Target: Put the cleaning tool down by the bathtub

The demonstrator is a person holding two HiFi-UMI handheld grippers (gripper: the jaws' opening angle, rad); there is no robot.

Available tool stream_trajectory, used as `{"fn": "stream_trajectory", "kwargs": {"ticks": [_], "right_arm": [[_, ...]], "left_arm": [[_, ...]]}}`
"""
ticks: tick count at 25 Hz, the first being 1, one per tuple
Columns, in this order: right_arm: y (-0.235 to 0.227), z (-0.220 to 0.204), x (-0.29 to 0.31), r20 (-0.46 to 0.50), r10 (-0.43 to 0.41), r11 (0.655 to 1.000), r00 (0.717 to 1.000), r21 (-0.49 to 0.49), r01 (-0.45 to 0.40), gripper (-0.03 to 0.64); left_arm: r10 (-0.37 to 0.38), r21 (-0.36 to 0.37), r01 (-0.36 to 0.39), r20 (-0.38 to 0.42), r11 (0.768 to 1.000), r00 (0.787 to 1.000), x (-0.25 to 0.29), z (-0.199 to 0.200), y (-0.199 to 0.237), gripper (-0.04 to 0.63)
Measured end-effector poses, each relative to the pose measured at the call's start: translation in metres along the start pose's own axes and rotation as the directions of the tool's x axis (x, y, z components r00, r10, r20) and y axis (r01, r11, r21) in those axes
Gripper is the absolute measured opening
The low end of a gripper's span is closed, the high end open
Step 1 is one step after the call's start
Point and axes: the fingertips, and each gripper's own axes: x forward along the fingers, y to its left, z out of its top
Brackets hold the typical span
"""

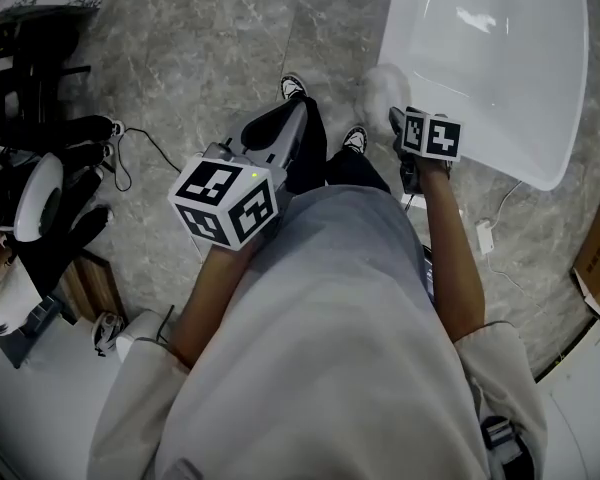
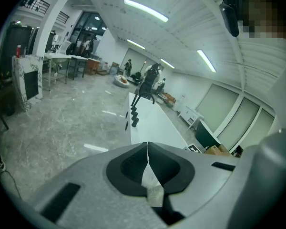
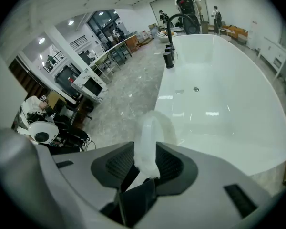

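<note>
Right gripper [image 3: 146, 162] clamped on a white fluffy cleaning tool [image 3: 150, 130], held at the edge of the white bathtub [image 3: 224, 99]; left gripper [image 2: 147, 162] pressed together, holding nothing

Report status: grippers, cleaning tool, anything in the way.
Left gripper shut, empty. Right gripper shut on white fluffy cleaning tool, held at bathtub edge, not yet down. White corded plug on floor beside tub.

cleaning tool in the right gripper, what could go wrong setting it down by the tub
1. The cleaning tool is clamped in the right gripper close to the bathtub rim; let go here, it may fall inside, not beside it.
2. A white plug with its cord lies on the floor by the bathtub; the tool could land on it.
</note>
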Motion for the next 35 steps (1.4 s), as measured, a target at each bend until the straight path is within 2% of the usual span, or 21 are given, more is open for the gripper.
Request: {"fn": "stream_trajectory", "kwargs": {"ticks": [13,22,27,35], "right_arm": [[0.012,0.017,-0.031,0.083,0.064,0.998,0.994,-0.024,-0.062,0.13],[0.017,0.033,-0.058,0.151,0.094,0.995,0.984,-0.052,-0.087,0.1],[0.018,0.043,-0.075,0.198,0.121,0.993,0.973,-0.039,-0.115,0.093],[0.025,0.055,-0.101,0.256,0.165,0.985,0.952,-0.082,-0.149,0.071]], "left_arm": [[-0.003,0.005,0.003,0.0,1.0,1.0,0.001,-0.009,-0.011,0.009],[-0.002,0.005,0.002,0.001,1.0,1.0,0.002,-0.009,-0.014,0.009],[-0.002,0.016,0.002,0.0,1.0,1.0,0.003,-0.008,-0.017,0.009],[-0.005,0.025,0.006,-0.009,1.0,1.0,0.006,-0.013,-0.022,0.009]]}}
